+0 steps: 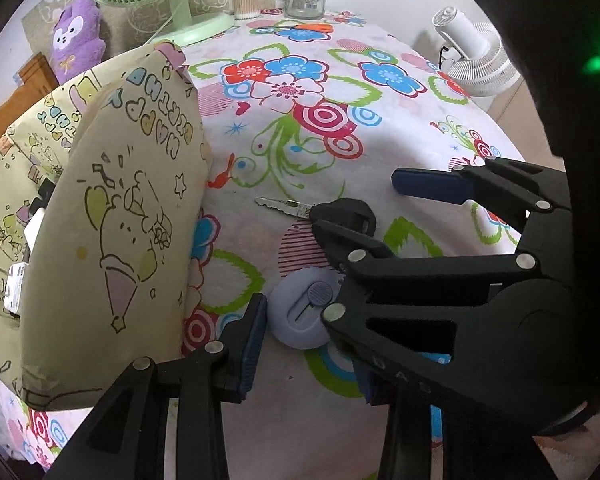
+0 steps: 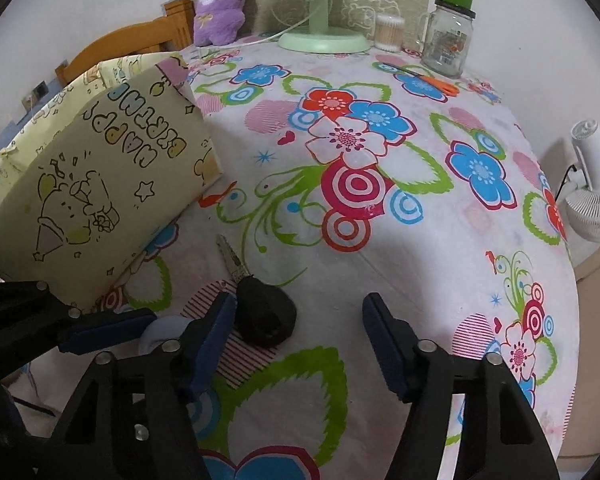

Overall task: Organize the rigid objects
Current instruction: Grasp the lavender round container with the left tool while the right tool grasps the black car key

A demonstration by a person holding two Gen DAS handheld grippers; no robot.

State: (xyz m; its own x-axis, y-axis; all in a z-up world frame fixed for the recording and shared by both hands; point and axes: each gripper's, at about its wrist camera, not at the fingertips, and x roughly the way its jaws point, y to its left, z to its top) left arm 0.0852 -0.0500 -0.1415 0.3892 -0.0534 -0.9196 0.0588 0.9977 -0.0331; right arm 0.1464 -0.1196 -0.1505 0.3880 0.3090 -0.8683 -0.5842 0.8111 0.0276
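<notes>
The left gripper [image 1: 304,320] was closed on one lilac disc [image 1: 300,320] at the near edge of the table, just right of the wrapped box [image 2: 100,184]. The right gripper [image 2: 300,304] stood apart, with its left pad just beside the black head of the single key [image 2: 260,312] and gripping nothing. The box read "HAPPY BIRTHDAY". The label on the one jar [image 2: 446,44], far right, was unreadable. There were two fans.

Box [image 2: 96,184] blocks left (right side free).

Left gripper [image 1: 310,336] shut, right gripper [image 2: 296,320] agape.
</notes>
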